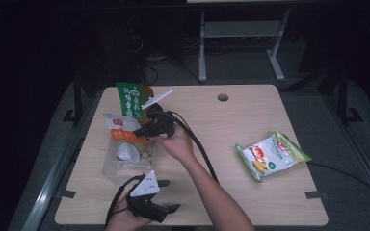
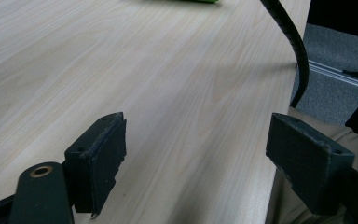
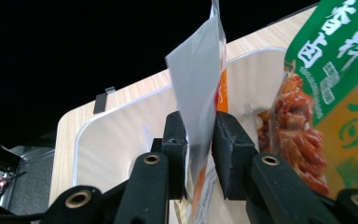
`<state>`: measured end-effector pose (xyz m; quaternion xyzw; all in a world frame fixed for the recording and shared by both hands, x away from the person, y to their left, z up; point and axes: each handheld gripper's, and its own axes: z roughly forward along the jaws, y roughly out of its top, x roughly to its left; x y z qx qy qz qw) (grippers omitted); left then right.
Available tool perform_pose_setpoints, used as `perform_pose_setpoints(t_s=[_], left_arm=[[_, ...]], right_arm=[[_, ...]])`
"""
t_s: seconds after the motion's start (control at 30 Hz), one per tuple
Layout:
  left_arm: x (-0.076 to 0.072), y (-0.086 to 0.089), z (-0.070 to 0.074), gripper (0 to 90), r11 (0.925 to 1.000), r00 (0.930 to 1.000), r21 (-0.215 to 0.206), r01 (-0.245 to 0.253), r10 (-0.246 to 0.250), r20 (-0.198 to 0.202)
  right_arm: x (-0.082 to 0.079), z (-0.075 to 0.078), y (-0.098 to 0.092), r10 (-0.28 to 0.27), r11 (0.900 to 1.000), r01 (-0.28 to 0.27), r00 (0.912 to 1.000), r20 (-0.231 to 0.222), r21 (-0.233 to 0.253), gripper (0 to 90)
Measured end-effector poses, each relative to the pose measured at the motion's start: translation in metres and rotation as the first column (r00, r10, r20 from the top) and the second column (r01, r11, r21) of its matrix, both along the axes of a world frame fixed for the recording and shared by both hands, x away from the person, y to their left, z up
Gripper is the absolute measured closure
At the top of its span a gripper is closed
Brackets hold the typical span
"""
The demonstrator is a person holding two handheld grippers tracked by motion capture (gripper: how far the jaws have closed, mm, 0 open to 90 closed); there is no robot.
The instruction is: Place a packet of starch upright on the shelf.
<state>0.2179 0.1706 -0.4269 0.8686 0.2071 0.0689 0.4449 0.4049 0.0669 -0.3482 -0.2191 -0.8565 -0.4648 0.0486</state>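
table [image 1: 231, 125]: light wood top, rounded corners, mid-frame in high view
cable hole [image 1: 223, 97]: round, grey, upper middle of the tabletop
green-white snack bag [image 1: 272, 155]: lies flat, right of centre, well apart from other items
desk frame [image 1: 241, 36]: grey metal legs, top centre, on the floor beyond the table
floor [image 1: 250, 67]: dark grey, around the table
clips [image 1: 315, 195]: dark, at the table's near corners

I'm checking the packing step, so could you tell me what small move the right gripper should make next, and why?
Probably lower and release. The right gripper is shut on the orange-and-white packet, held edge-up over the clear container, where the green packet already stands. The left gripper waits open near the table edge.
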Motion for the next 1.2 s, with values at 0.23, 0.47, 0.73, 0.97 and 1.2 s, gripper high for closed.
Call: perform_pose_setpoints(t_s=[0.23,0.47,0.73,0.97,1.2], left_arm=[[0.0,-0.001,0.0,19.7,1.0,1.0,-0.001,-0.003,0.003,-0.004],[0.001,-0.002,-0.001,19.7,1.0,1.0,0.007,-0.002,0.002,-0.001],[0.001,-0.003,-0.002,20.2,1.0,1.0,0.01,0.0,0.0,-0.006],[0.003,-0.005,-0.003,21.5,0.9992,0.9998,0.034,0.019,-0.019,-0.009],[0.003,-0.008,-0.004,21.4,0.9988,0.9996,0.041,0.025,-0.024,-0.014]], right_arm=[[-0.003,0.003,-0.015,-0.001,1.0,0.001,1.0,-0.003,-0.01,74.2],[-0.005,0.006,-0.033,-0.014,1.0,0.014,0.9999,-0.006,-0.016,72.6],[-0.01,0.005,-0.058,-0.03,0.999,0.03,0.9995,0.0,-0.028,68.7],[-0.015,0.002,-0.087,-0.055,0.998,0.055,0.9984,-0.009,-0.025,64.6],[-0.02,0.0,-0.117,-0.088,0.996,0.088,0.9959,-0.017,-0.019,59.1]])
